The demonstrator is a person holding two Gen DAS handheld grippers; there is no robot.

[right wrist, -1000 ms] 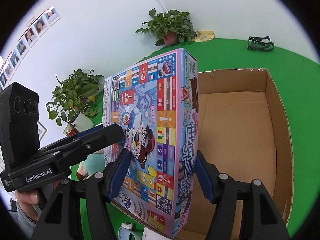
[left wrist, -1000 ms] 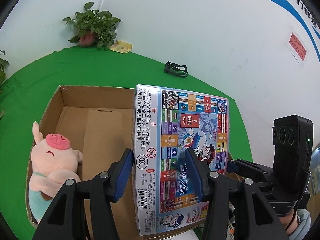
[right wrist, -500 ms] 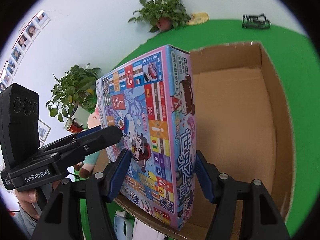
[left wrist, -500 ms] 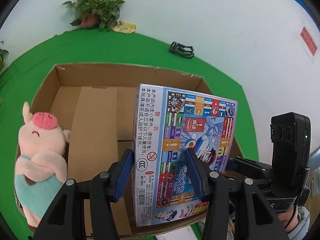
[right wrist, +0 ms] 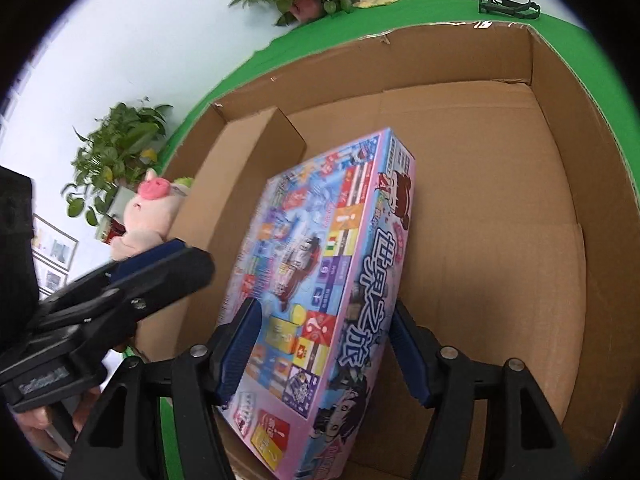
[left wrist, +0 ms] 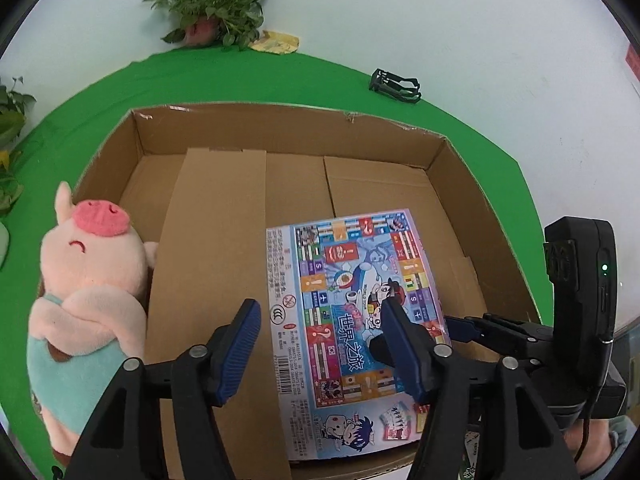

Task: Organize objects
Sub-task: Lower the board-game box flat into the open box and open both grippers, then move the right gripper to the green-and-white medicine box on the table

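both sets of jaws sit wide apart around the board game box [left wrist: 352,320], which leans tilted inside the cardboard box [left wrist: 288,132]. can't tell if the left gripper [left wrist: 320,348] or right gripper [right wrist: 324,352] actually pinch it. looks risky: it could flop flat or slide toward the plush pig [left wrist: 88,276].

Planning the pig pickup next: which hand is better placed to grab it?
Left, probably. The plush pig leans on the cardboard box beside the left gripper; the right gripper holds the game box, farther away.
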